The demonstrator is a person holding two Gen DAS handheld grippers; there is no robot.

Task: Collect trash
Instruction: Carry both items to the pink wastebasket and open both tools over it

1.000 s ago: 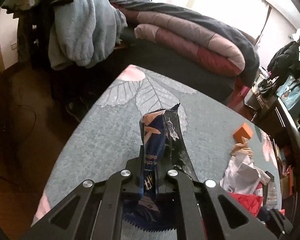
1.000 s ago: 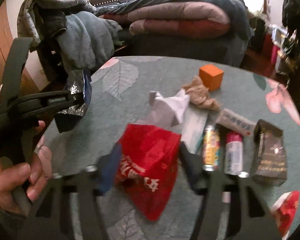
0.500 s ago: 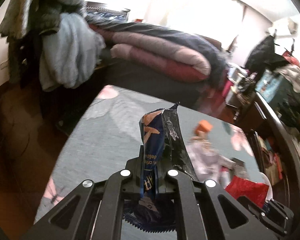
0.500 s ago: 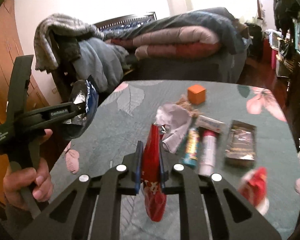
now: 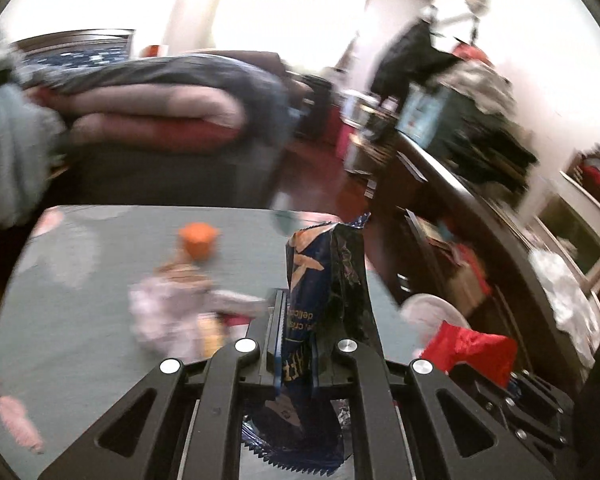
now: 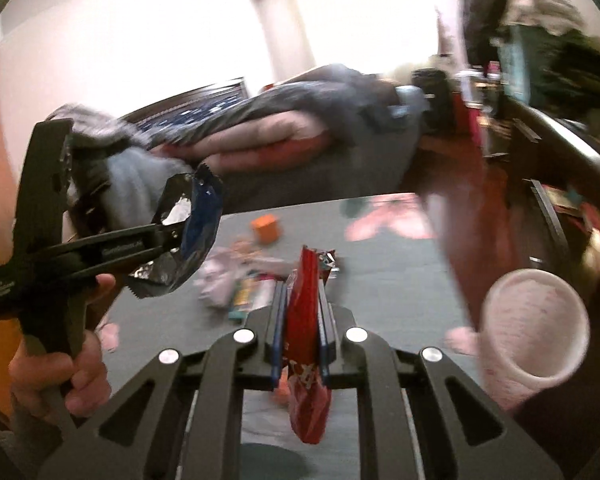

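Observation:
My left gripper (image 5: 296, 312) is shut on a dark blue snack wrapper (image 5: 328, 272), which stands up between its fingers above the grey-green tablecloth (image 5: 80, 340). My right gripper (image 6: 302, 292) is shut on a red wrapper (image 6: 308, 400) that hangs below the jaws, off the table. In the right wrist view the left gripper (image 6: 168, 236) is at the left, held by a hand (image 6: 60, 376), with the blue wrapper (image 6: 196, 216) in it. The red wrapper (image 5: 472, 348) also shows at the lower right of the left wrist view. A white round bin (image 6: 536, 328) stands to the right, beside the table.
Blurred on the table lie crumpled white paper (image 5: 168, 312), an orange block (image 6: 266, 228) and some tubes (image 6: 244, 296). A bed with folded quilts (image 5: 148, 112) is behind the table. A dark cluttered sideboard (image 5: 480, 208) runs along the right.
The right gripper closed on the red wrapper and lifted it off the table. Both grippers rose and swung to the right, bringing the white bin into view.

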